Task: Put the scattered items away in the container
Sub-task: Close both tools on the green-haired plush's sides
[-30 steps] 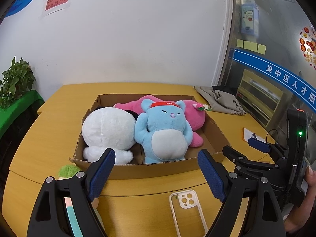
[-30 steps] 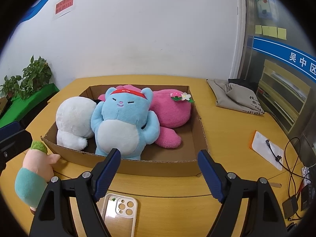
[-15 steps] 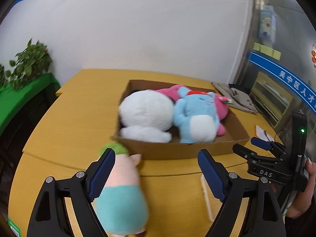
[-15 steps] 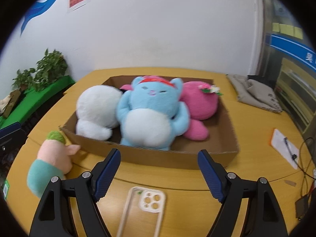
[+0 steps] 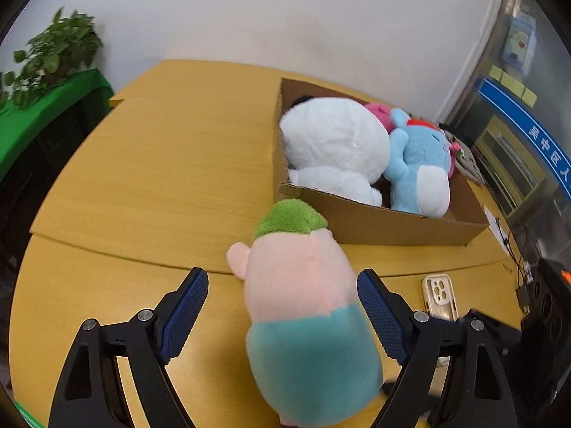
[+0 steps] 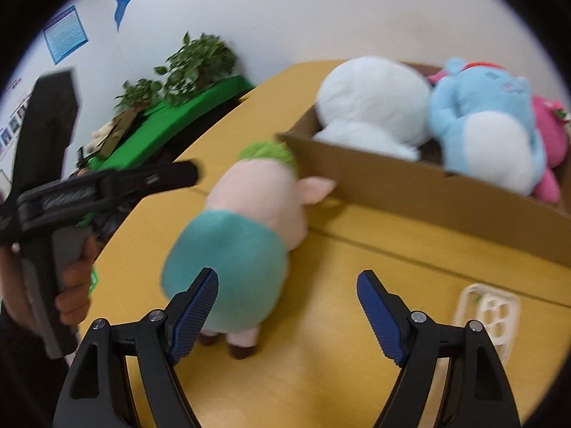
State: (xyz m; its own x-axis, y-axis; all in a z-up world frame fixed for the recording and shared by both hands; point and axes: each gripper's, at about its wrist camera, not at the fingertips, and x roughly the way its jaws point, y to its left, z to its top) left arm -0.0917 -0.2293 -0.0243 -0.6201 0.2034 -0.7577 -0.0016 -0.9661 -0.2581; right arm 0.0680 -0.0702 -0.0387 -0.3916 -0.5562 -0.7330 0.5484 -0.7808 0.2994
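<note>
Now swung onto pig plush (image 5: pixel 303 306), at 7 o'clock from box (image 5: pixel 374 219); left gripper (image 5: pixel 282 306) jaws apart astride it, ready to clamp; right gripper (image 6: pixel 287 305) jaws apart, empty.

Pig plush (image 6: pixel 249 228) lies against cardboard box (image 6: pixel 410 182) on table (image 6: pixel 321 374)

The surface (image 5: pixel 150 178) is yellow wood-grain laminate with a smooth, faintly satin finish. The box (image 5: pixel 385 219) is matt brown corrugated cardboard, its cut edges showing the fluting. The pink-and-teal plush toy (image 5: pixel 303 306) is soft, short-piled cloth with a shaggier green tuft; the white plush (image 5: pixel 335 146) and blue plush (image 5: pixel 421 164) look equally fuzzy. The fingers (image 5: pixel 185 306) carry blue, finely ribbed rubbery pads on matt black plastic arms. The phone case (image 5: pixel 439 296) is glossy pale plastic.
</note>
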